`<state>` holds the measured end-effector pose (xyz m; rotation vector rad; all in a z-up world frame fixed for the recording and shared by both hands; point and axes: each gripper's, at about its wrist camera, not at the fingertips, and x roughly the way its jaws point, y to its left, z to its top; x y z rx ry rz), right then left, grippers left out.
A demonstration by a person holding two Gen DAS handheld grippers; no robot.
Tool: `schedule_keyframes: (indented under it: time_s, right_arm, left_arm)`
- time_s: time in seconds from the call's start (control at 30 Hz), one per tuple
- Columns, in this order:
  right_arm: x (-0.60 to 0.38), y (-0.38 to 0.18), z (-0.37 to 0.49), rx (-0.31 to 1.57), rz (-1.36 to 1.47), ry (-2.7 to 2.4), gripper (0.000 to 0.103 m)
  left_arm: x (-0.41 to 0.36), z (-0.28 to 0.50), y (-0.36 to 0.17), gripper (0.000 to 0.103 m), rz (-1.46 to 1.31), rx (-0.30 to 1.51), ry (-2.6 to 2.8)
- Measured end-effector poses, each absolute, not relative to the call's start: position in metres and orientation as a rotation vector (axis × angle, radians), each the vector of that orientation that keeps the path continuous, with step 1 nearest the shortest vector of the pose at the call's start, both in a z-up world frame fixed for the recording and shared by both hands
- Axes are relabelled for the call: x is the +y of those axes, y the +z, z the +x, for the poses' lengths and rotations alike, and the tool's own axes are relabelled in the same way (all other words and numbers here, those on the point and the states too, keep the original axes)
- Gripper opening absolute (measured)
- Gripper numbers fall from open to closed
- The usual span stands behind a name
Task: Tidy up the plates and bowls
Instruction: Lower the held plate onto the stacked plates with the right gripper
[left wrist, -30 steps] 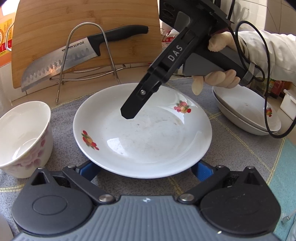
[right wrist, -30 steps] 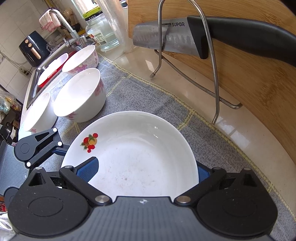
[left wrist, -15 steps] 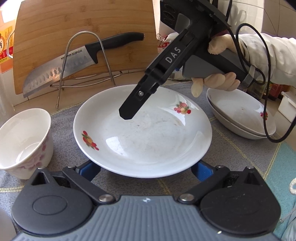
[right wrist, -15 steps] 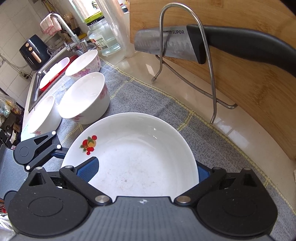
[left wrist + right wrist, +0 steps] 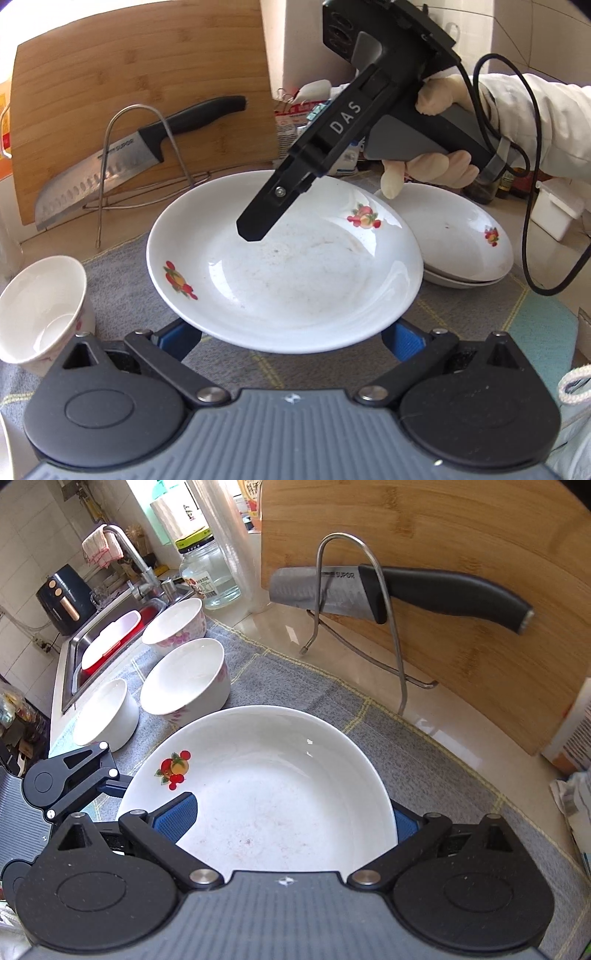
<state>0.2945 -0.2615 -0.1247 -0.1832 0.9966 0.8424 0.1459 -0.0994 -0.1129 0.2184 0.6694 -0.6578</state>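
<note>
Cannot see the fingertips of the left gripper (image 5: 290, 338): only two blue pads (image 5: 177, 336) peeking out, spread wide apart, beneath the near rim of the white plate (image 5: 288, 273). Cannot tell whether the pads bear on the plate's underside or merely sit below it.

Same trouble on the right gripper (image 5: 290, 819): fingers held wide, left pad lying over the inside of the plate, right pad mostly tucked behind the rim on the outer side. From the left wrist, shows only one black finger (image 5: 258, 221), slanting down from a gloved hand (image 5: 439, 166) to just above the plate's hollow; impossible to say whether touching. Second finger out of sight there.

Sits between both grippers, over the grey mat (image 5: 295, 679), hollow side up. Looks raised off the mat in the left wrist view, though not for certain. Being round, has no long axis of its own; stretched into an oval by the lens. Carries one fruit motif toward the left gripper's side, a second on the far right rim. Faint brownish specks across the inside.

Just beside it on the right, partly overlapped by its rim, a stack of like plates (image 5: 454, 236). To the left, three bowls (image 5: 184, 679), the nearest cut by the left wrist frame's edge. Behind, a knife (image 5: 110, 162) in a wire rack (image 5: 107, 147) against a cutting board (image 5: 147, 74)
</note>
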Motion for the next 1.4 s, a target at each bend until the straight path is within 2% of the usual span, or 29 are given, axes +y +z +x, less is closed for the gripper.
schedule_keyframes:
  time_s: [0.53,1.4]
  right_arm:
    - [-0.324,-0.109,0.255,0.949,-0.113,0.685,0.103]
    - [-0.428,-0.136,0.226,0.981,0.040,0.469,0.103]
  left_arm:
    - [-0.146,0.137,-0.103,0.102,0.285,0.653,-0.793]
    - [-0.223,0.141,-0.120,0.102,0.366,0.692,-1.003]
